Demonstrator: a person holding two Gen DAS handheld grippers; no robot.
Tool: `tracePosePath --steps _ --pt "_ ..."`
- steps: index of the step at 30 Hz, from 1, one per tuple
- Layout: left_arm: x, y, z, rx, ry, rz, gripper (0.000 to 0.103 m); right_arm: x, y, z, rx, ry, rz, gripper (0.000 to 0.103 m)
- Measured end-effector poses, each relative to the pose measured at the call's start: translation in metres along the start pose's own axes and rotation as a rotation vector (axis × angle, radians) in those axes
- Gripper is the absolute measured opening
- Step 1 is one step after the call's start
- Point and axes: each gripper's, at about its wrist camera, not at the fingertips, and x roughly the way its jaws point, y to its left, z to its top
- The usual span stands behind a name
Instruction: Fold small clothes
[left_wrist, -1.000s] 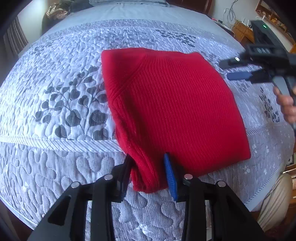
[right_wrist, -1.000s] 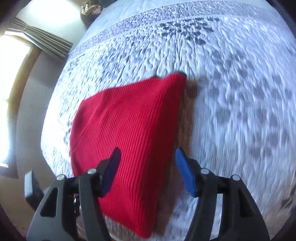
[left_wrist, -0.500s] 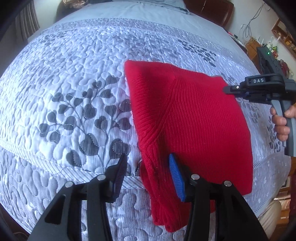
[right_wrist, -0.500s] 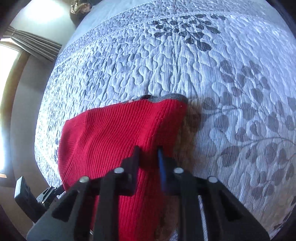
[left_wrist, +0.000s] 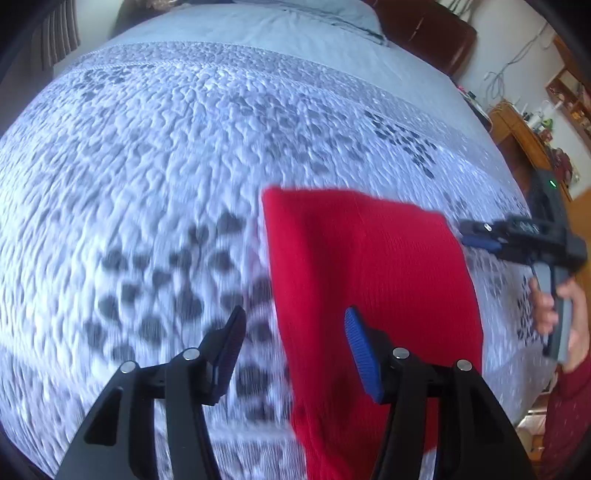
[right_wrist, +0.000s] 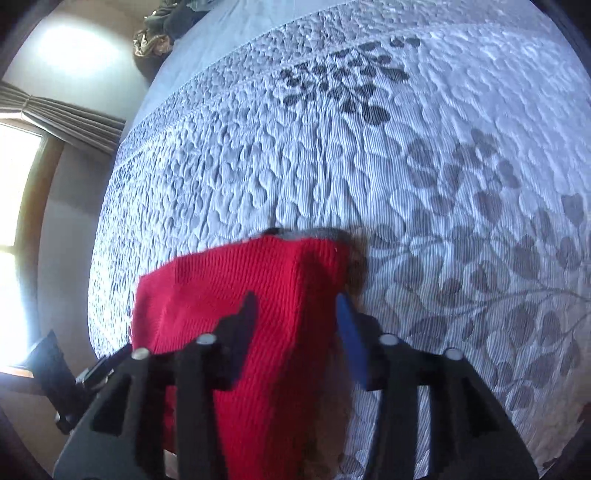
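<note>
Red knit garment (left_wrist: 373, 273) lies on quilted bedspread (left_wrist: 155, 177), already folded into compact oblong, edges fairly square. Left gripper (left_wrist: 293, 347) spread wide, empty, straddling garment's near left edge. Right gripper (right_wrist: 297, 325) also wide, nothing pinched, over its corner. Looks mostly done; maybe one more fold or tidy left, hard to say.

A plain red ribbed knit (left_wrist: 369, 266) lies on a white quilt (left_wrist: 166, 166) with grey leaf print.
</note>
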Motion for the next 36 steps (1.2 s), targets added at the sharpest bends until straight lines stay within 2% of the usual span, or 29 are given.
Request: tracePosePath --steps 1,2,4,6,7,8,9,10,11,13,15,18,22,24,25,26,27,28,29,31,32,33,36 --pt "0.006 0.002 0.011 -0.008 0.007 -0.003 0.056 0.002 0.001 0.005 0.009 0.008 0.0 0.058" --pt "0.017 0.004 0.026 -0.017 0.019 -0.003 0.056 0.004 0.001 0.008 0.016 0.015 0.001 0.059" --pt "0.033 0.01 0.045 -0.041 0.03 0.015 0.056 0.012 0.0 0.014 0.034 0.042 -0.007 0.059" --pt "0.048 0.015 0.055 -0.078 0.061 -0.022 0.053 0.022 -0.002 0.018 0.044 0.07 0.0 0.055" --pt "0.054 0.017 0.057 -0.105 0.077 -0.046 0.049 0.027 -0.004 0.019 0.055 0.088 0.008 0.05" --pt "0.06 0.018 0.06 -0.127 0.093 -0.097 0.034 0.031 -0.005 0.02 0.061 0.101 0.014 0.047" --pt "0.063 0.017 0.061 -0.141 0.104 -0.127 0.03 0.034 -0.005 0.02 0.065 0.107 0.018 0.044" --pt "0.064 0.017 0.062 -0.15 0.097 -0.119 0.029 0.037 -0.005 0.021 0.061 0.107 0.023 0.031" --pt "0.065 0.016 0.063 -0.15 0.082 -0.113 0.022 0.039 -0.005 0.021 0.056 0.107 0.027 0.014" --pt "0.066 0.018 0.065 -0.163 0.065 -0.111 0.018 0.041 -0.006 0.023 0.061 0.103 0.031 0.004" --pt "0.069 0.02 0.066 -0.162 0.053 -0.108 0.016 0.039 -0.008 0.026 0.061 0.085 0.04 0.003" --pt "0.078 0.024 0.059 -0.144 0.061 -0.062 0.015 0.034 -0.017 0.032 0.074 0.058 0.022 0.003" --pt "0.083 0.027 0.056 -0.145 0.055 -0.053 0.016 0.047 -0.028 0.032 0.093 0.088 0.011 0.002" --pt "0.08 0.022 0.057 -0.123 0.061 -0.039 0.021 0.049 -0.025 0.03 0.077 0.089 0.004 0.003" --pt "0.077 0.02 0.058 -0.117 0.063 -0.037 0.023 0.046 -0.023 0.029 0.067 0.09 0.008 0.008" --pt "0.071 0.019 0.057 -0.121 0.062 -0.045 0.028 0.043 -0.021 0.028 0.064 0.086 0.011 0.019" --pt "0.066 0.02 0.055 -0.128 0.06 -0.054 0.041 0.038 -0.02 0.026 0.062 0.079 0.012 0.027" --pt "0.06 0.021 0.051 -0.14 0.06 -0.067 0.048 0.029 -0.018 0.023 0.054 0.064 0.015 0.048" --pt "0.054 0.022 0.045 -0.155 0.061 -0.099 0.051 0.019 -0.016 0.019 0.038 0.045 0.017 0.055" --pt "0.045 0.021 0.031 -0.159 0.077 -0.163 0.051 0.002 -0.01 0.006 -0.004 0.033 0.026 0.06" --pt "0.042 0.02 0.022 -0.156 0.089 -0.183 0.051 -0.005 -0.008 -0.003 -0.016 0.034 0.034 0.07" --pt "0.039 0.019 0.014 -0.154 0.092 -0.193 0.051 -0.008 -0.006 -0.01 -0.024 0.037 0.037 0.073" --pt "0.036 0.01 -0.012 -0.126 0.101 -0.199 0.056 -0.012 -0.001 -0.045 -0.044 0.076 0.044 0.075"
